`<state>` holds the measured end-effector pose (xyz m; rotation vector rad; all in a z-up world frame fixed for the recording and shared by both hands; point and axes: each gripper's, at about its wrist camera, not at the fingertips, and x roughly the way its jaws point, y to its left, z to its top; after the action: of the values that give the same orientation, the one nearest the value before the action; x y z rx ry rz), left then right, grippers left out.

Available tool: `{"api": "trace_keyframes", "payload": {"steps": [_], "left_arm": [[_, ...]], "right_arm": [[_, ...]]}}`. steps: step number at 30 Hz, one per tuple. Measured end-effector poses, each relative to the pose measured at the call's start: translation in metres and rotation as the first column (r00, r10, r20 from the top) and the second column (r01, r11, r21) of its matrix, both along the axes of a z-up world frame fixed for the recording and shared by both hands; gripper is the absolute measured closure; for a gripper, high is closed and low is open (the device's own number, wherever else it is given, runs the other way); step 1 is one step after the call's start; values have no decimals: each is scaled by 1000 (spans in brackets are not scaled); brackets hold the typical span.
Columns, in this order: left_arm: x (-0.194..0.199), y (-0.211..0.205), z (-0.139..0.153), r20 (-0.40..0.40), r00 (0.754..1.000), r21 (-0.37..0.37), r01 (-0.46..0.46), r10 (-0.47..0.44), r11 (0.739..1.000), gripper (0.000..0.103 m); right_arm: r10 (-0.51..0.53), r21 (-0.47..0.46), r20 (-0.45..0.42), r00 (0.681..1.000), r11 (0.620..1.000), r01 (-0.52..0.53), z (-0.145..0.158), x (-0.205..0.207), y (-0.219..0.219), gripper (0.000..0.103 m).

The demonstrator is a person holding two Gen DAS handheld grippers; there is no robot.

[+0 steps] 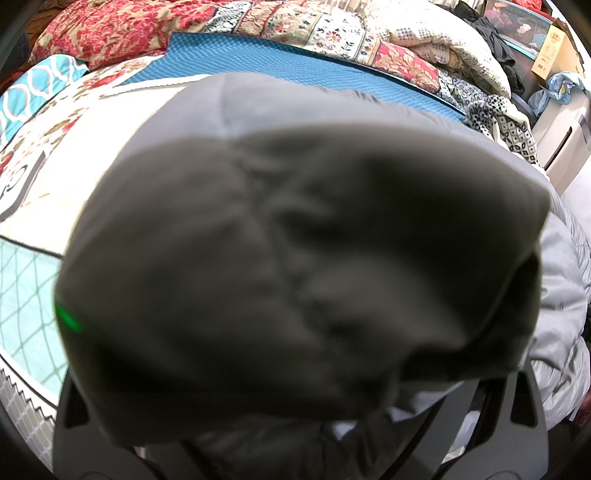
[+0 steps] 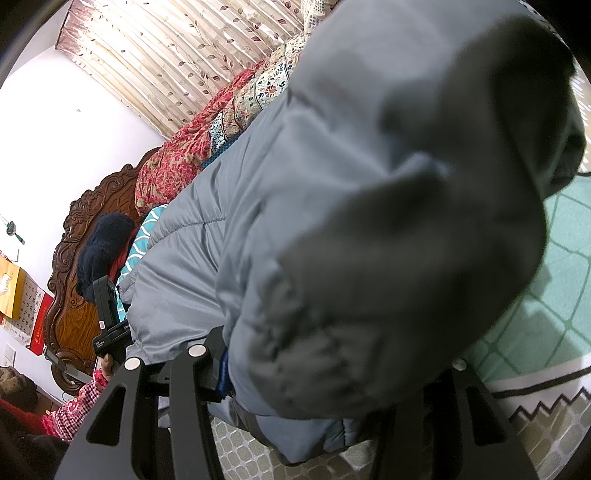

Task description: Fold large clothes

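A large grey padded jacket (image 1: 561, 280) fills both views. In the left wrist view its dark grey cuff or lining (image 1: 295, 258) bunches over my left gripper (image 1: 295, 413) and hides the fingertips; the jaws are closed in on the fabric. In the right wrist view the jacket (image 2: 258, 177) hangs lifted above the bed, and a blurred dark fold (image 2: 406, 277) covers my right gripper (image 2: 303, 387), which grips the cloth between its black fingers (image 2: 195, 398). The left gripper's body (image 2: 109, 317) shows at the jacket's far edge.
The bed has a cream and teal patterned cover (image 1: 26, 295), a blue mat (image 1: 295, 62) and piled floral quilts (image 1: 147, 29) at the back. A carved wooden headboard (image 2: 74, 295) and curtain (image 2: 166, 55) stand behind. A cardboard box (image 1: 554, 51) sits far right.
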<state>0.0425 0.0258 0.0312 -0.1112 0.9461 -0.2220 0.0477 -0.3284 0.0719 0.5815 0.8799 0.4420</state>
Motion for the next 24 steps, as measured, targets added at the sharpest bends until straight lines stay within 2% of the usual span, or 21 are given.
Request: {"api": "trace_keyframes", "payload": {"steps": [14,24], "left_arm": [[0,-1,-2,3,1000,-4,3,-3,1000,7],[0,6,-3,7,1000,-13,10,-10,1000,7]], "right_arm": [[-10,-4,-14,1000,1000,10,1,1,-2,78],[-16,1,7,1000,1000,16,-4,-3,0,76]]}}
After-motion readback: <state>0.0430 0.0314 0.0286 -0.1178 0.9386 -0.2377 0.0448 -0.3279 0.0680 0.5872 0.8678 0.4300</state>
